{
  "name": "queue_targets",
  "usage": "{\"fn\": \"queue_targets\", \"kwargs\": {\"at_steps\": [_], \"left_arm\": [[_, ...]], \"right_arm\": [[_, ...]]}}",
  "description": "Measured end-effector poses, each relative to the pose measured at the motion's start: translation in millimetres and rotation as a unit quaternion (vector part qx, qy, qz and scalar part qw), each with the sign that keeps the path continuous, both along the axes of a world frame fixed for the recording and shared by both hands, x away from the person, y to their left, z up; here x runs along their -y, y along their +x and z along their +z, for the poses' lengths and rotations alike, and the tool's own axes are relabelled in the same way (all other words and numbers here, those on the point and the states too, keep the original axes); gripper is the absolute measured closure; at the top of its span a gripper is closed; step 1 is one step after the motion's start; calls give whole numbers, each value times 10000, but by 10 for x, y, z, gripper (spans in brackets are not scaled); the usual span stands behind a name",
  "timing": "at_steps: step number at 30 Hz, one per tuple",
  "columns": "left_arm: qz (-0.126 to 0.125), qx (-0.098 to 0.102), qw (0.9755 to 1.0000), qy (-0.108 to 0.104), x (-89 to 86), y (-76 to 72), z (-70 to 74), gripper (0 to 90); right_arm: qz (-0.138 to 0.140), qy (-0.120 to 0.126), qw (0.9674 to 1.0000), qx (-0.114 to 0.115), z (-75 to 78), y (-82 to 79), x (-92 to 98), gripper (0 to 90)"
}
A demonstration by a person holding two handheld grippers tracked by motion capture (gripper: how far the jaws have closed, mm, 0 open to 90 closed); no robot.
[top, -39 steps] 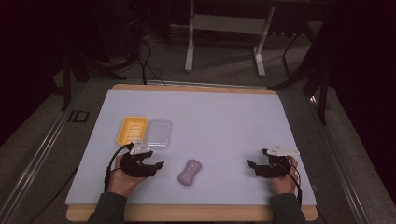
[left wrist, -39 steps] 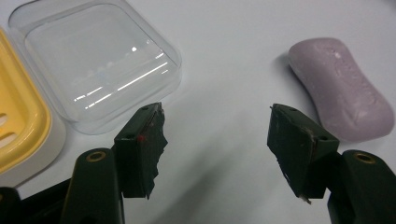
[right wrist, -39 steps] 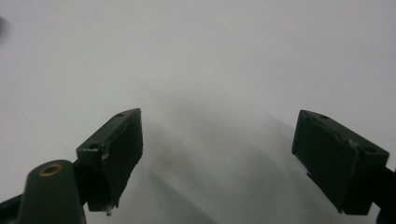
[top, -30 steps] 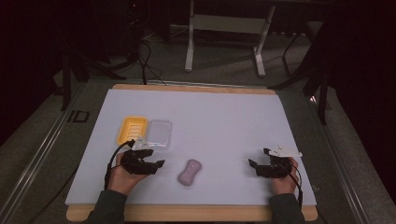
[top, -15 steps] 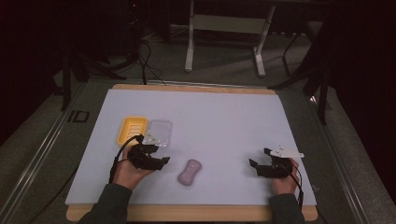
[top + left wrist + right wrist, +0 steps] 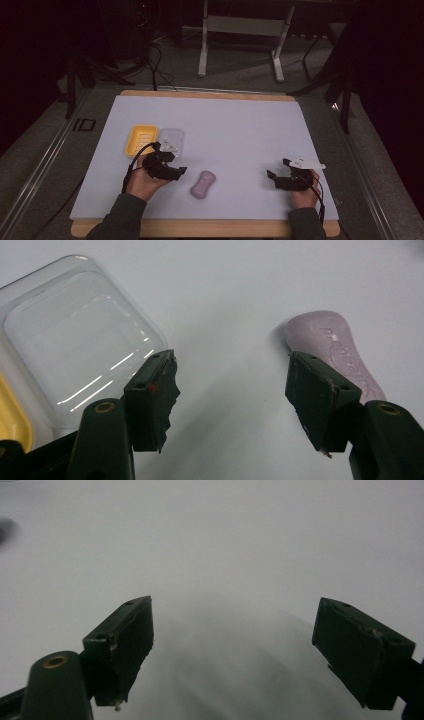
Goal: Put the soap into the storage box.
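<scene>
Two hand-held grippers sit low over a pale lavender-white table mat [image 6: 235,125] that lies on a wooden board. The left gripper [image 6: 170,171] is held in the person's left hand [image 6: 141,181] at the near left of the mat, and in the left gripper view [image 6: 230,395] its two black jaws stand wide apart with nothing between them. Just beyond its left jaw in that view lies a clear, rounded-square plastic lid [image 6: 75,345], and a sliver of a yellow plastic soap dish [image 6: 12,420] shows at the frame's left edge. Beside its right jaw lies a pale purple, waisted bar of soap [image 6: 345,355] with embossed lettering that is too blurred to read; the jaw overlaps it in the frame, but whether they touch cannot be told.

From the high view, the yellow soap dish [image 6: 141,139] and the clear lid [image 6: 171,140] rest side by side on the left half of the mat, edges touching or nearly so. The bar of soap [image 6: 202,184] lies flat on the mat near the front edge, just to the right of the left gripper and apart from the dish and lid.

The right gripper [image 6: 276,178] is held in the right hand [image 6: 301,194] at the near right of the mat, well apart from the soap. In the right gripper view [image 6: 232,645] its jaws are also spread wide over bare mat, gripping nothing. A grey three-cornered plate [image 6: 305,163] sits on top of it.
</scene>
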State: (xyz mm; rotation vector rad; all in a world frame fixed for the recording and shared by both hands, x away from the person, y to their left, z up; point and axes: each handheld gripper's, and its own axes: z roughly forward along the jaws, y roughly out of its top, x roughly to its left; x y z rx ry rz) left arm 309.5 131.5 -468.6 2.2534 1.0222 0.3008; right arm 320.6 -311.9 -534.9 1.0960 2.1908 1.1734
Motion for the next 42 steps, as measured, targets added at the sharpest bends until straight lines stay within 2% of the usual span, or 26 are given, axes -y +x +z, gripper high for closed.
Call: {"fn": "queue_targets", "kwargs": {"at_steps": [21, 31, 42], "left_arm": [[-254, -166, 9995, 114, 225, 22, -6, 357], [-383, -279, 9988, 73, 353, 24, -30, 351], [-425, -399, 9982, 116, 475, 26, -76, 300]], "right_arm": [[-23, 21, 10000, 11, 3, -4, 9, 165], [-31, 27, 10000, 2, 2, -2, 10, 164], [-29, 41, 10000, -1, 3, -2, 11, 165]]}}
